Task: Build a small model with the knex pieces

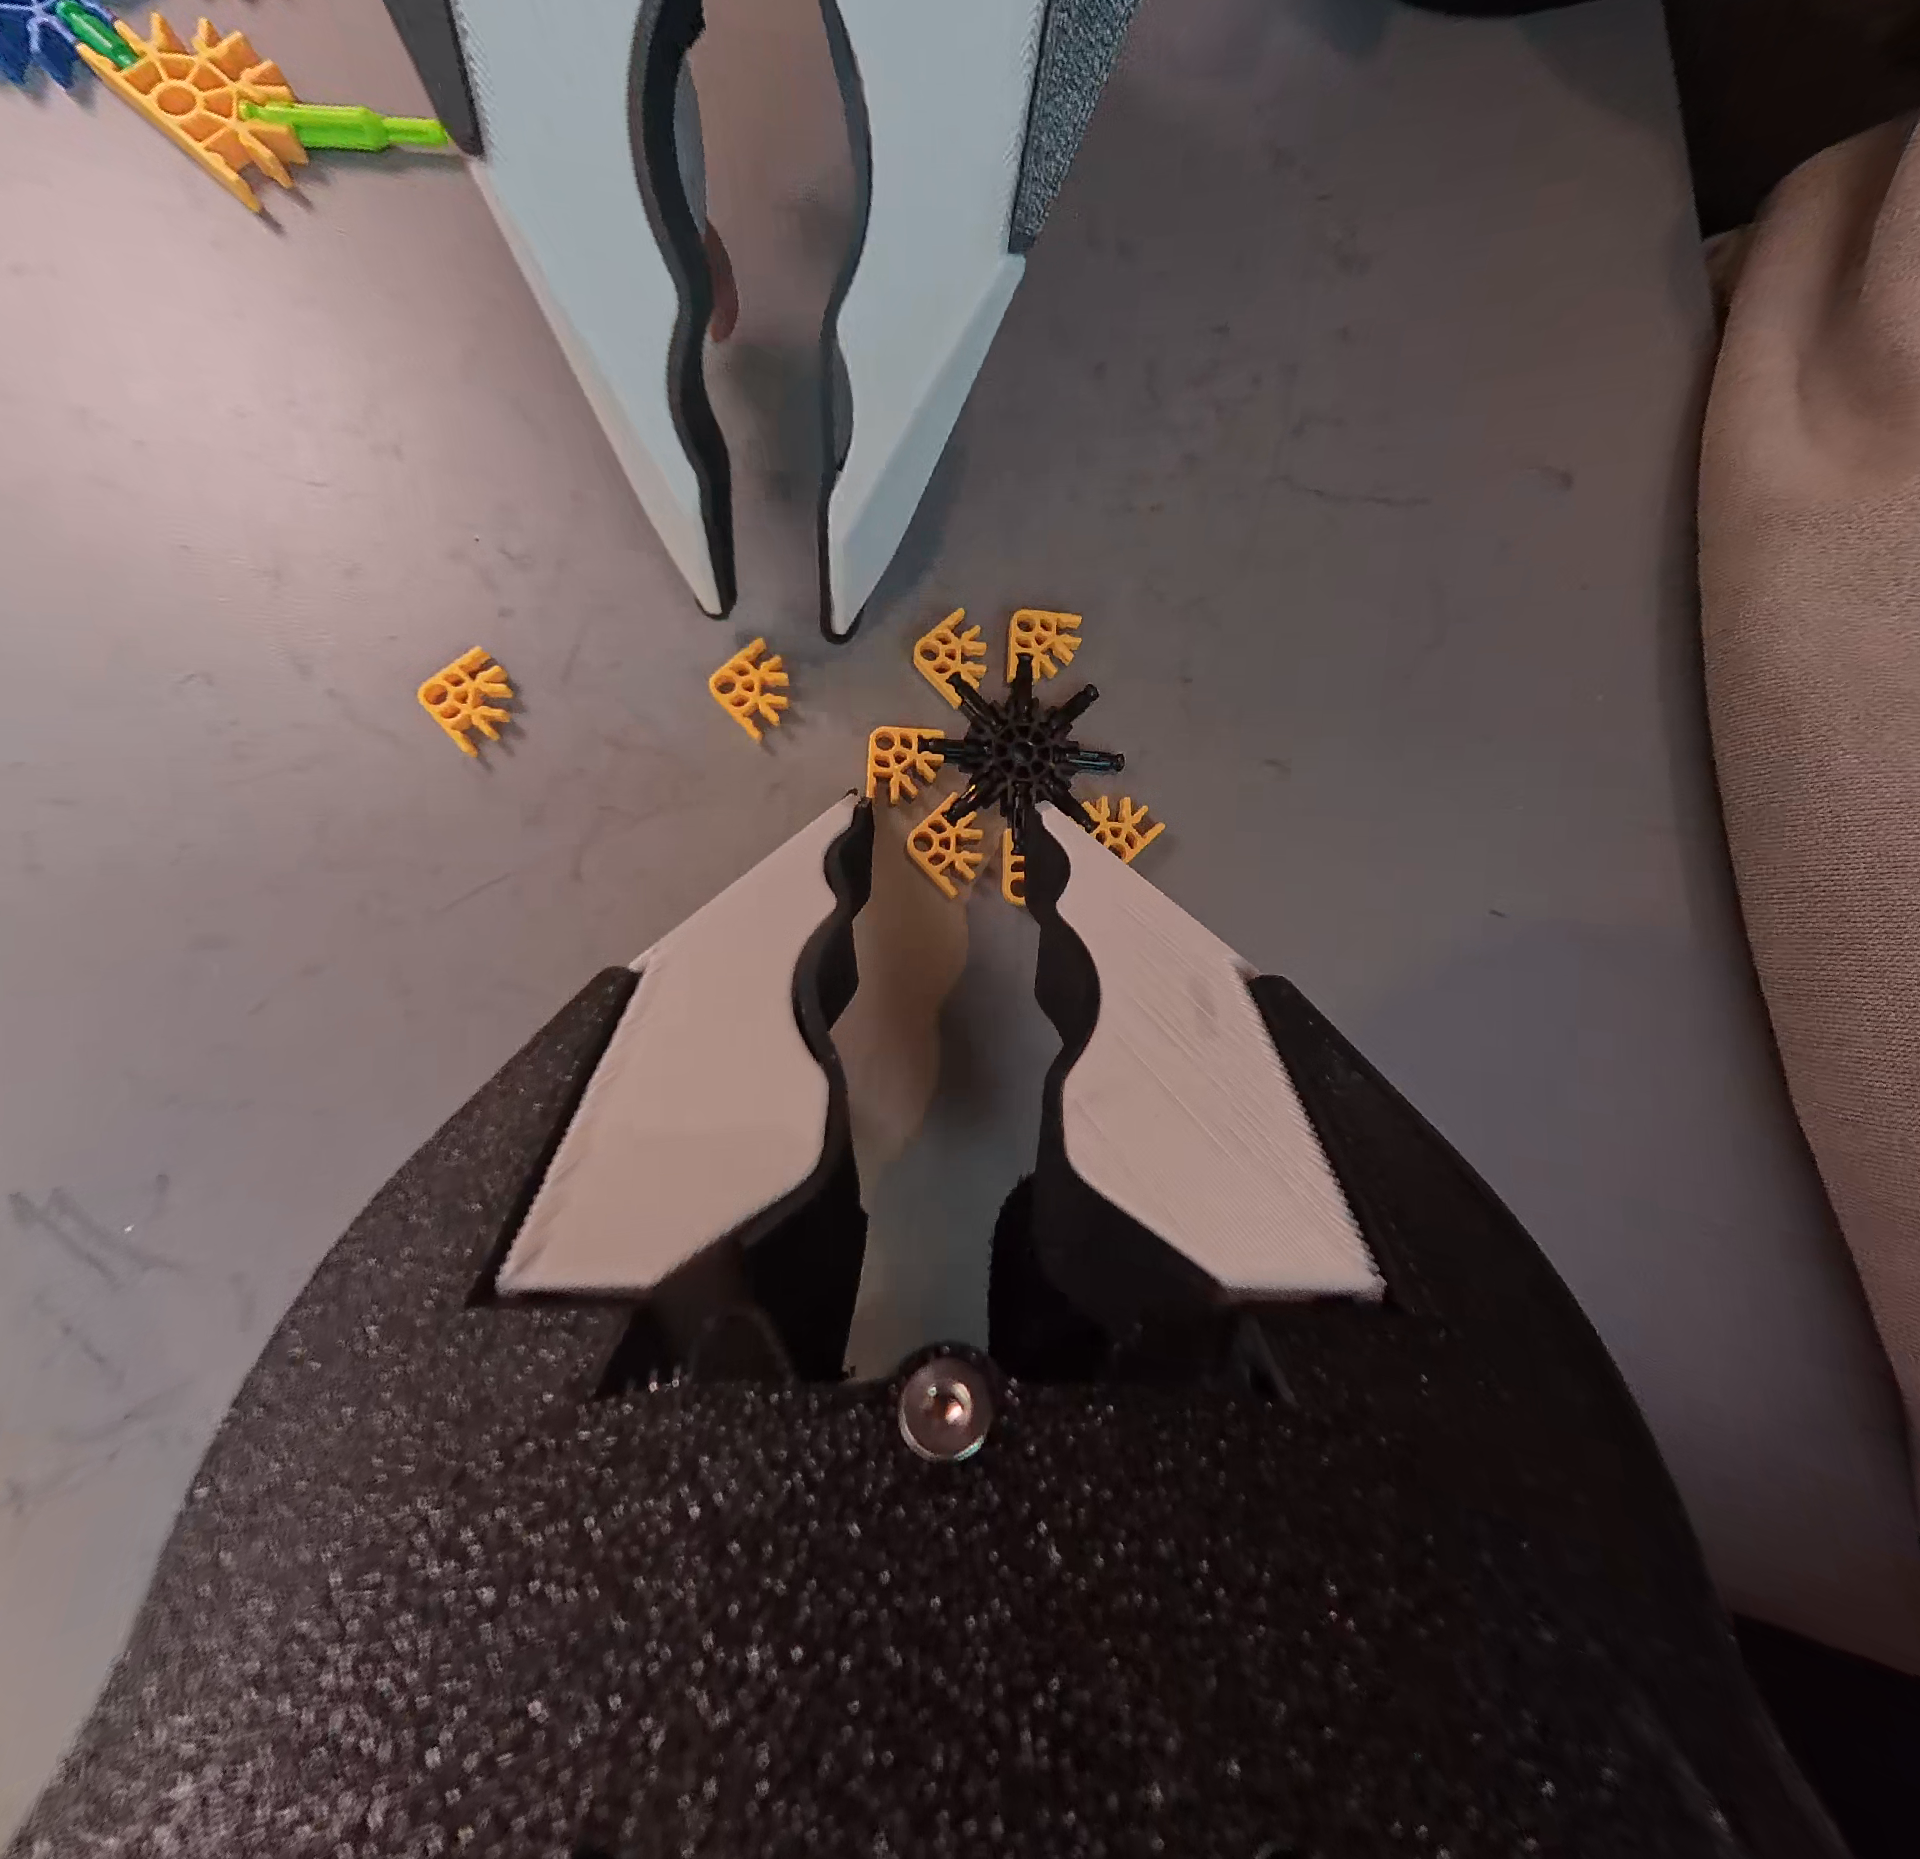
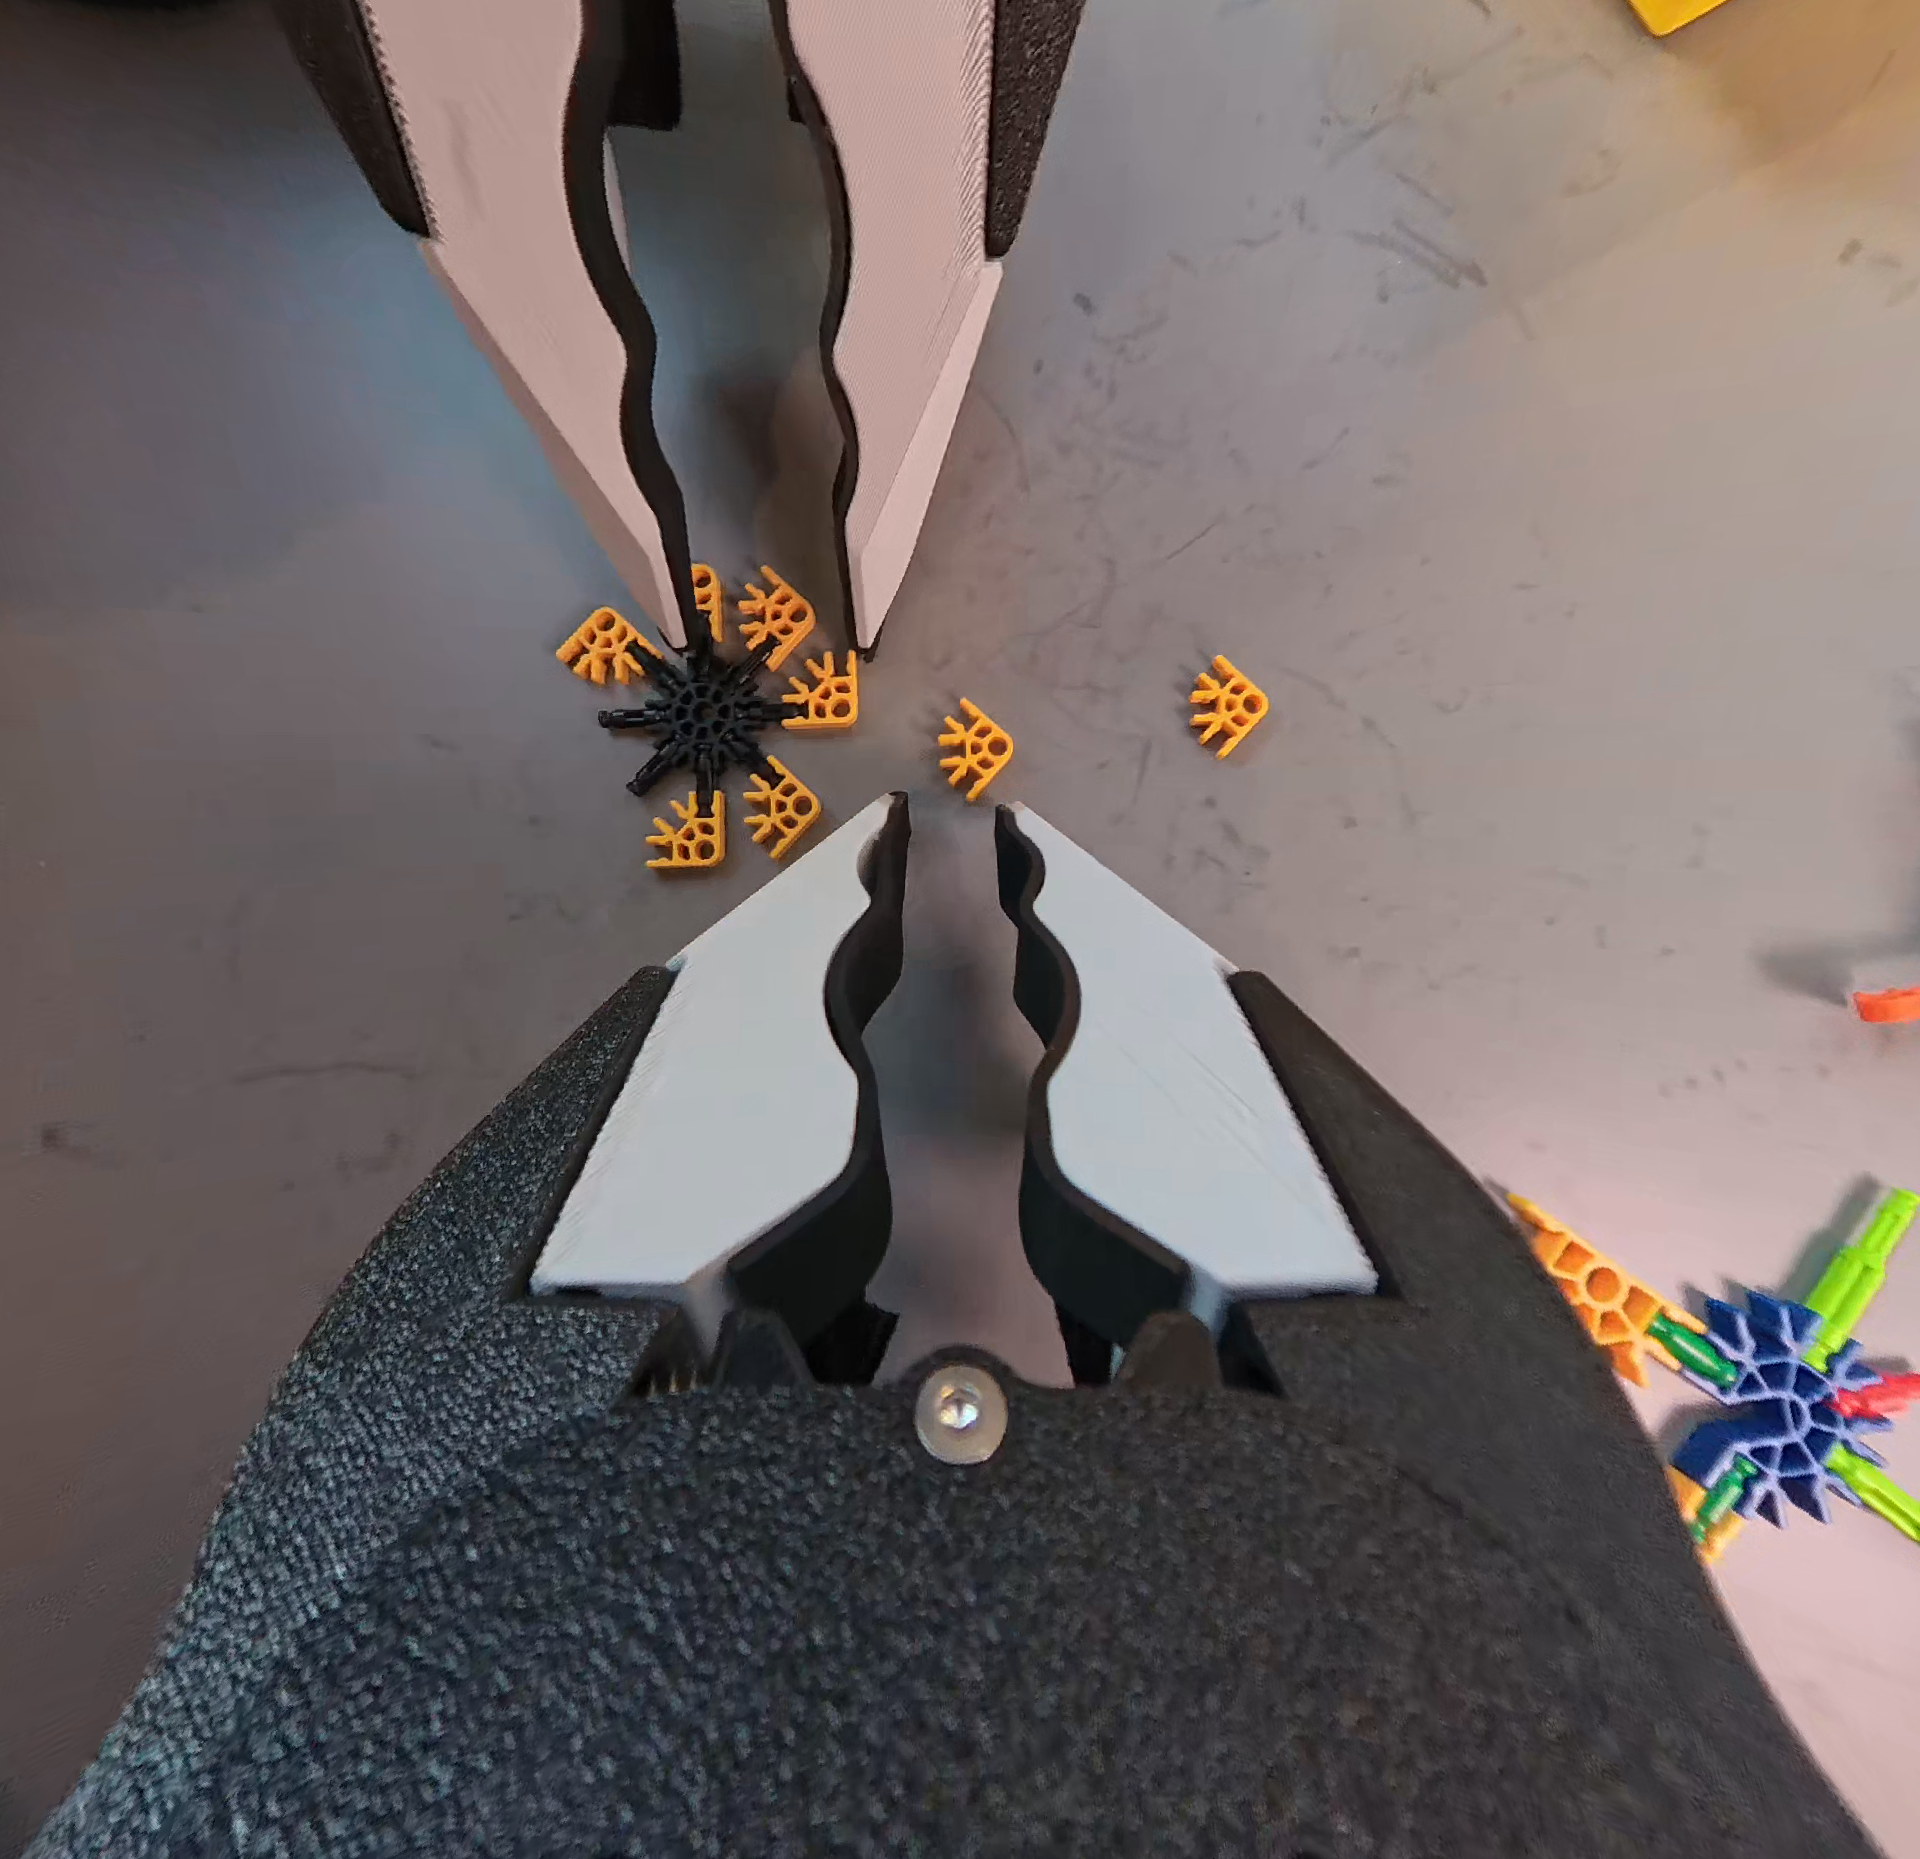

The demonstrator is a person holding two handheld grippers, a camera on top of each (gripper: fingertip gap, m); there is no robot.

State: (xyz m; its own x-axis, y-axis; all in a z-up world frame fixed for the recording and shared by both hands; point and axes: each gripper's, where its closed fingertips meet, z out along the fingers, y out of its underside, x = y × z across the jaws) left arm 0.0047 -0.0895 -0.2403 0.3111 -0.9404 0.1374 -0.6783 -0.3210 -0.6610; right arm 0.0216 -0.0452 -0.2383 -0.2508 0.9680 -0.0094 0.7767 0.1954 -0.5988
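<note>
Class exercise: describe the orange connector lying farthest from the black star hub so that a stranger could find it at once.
Start at the black star hub ringed by orange connectors on the grey table. Two loose connectors lie beyond the ring; the farthest orange connector lies alone, past the one by the right claw.

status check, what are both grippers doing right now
Left gripper open, tips at the black star hub with its yellow connectors. Right gripper open, empty, nearest a loose yellow connector. Nothing between them.

Bare grey table (image 2: pixel 1455 562) surrounds the black hub (image 2: pixel 709 713) ringed by yellow connectors (image 2: pixel 826 689), both grippers crowding it.
</note>
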